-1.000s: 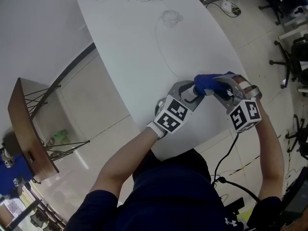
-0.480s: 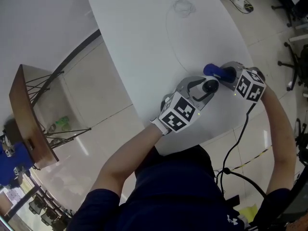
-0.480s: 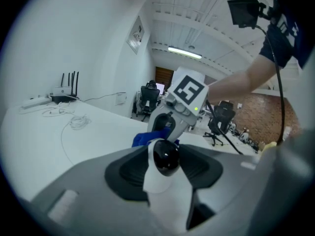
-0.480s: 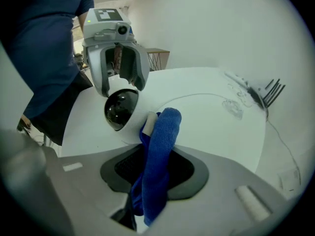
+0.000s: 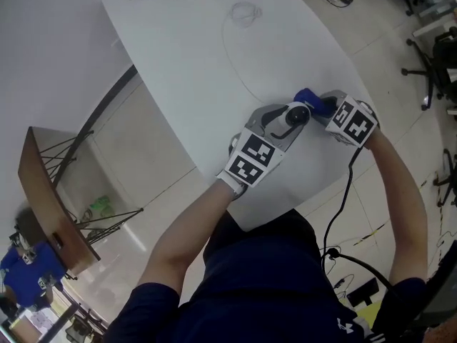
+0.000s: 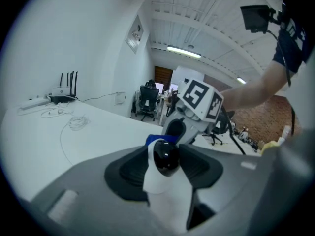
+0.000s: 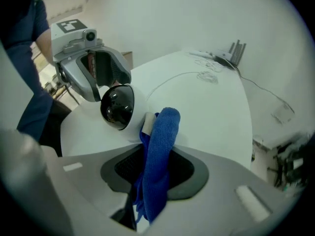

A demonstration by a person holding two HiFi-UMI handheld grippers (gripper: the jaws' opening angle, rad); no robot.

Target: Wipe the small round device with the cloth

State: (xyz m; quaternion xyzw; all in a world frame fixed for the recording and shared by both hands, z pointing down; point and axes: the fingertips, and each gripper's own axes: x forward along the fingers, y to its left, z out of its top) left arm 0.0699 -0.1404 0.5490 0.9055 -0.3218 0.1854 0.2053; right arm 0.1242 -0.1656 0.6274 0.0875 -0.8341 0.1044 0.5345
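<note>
The small round device (image 5: 298,112) sits over the near end of the white table (image 5: 207,63), close to the edge by the person, and I cannot tell whether its foot rests on the top or hangs just above it. It is a white plastic shell with a glossy black dome for a face (image 7: 118,106). It looks light, rigid and smooth, so I would expect it to twist or slide in a grip if rubbed hard. The black face looks like the part that would scratch or smudge. The sensible place to hold it is the white lower body, away from the dome, and that is where the left gripper (image 6: 166,173) has it: its two dark pads are closed on the white stem below the black face, with the dome standing clear above the jaws. The right gripper (image 7: 155,176) comes in steeply from the far side. Its jaws are pinched on a blue cloth (image 7: 160,149) that stands up between them as a thick folded roll. The cloth looks soft and slack, so only the part near the jaws will push with any firmness. From the right gripper view the top of that roll appears to lie against the white side of the device, just beside the black face and not on it. Further up the table a thin cable (image 5: 243,13) lies in loose loops, well apart from both hands.
</note>
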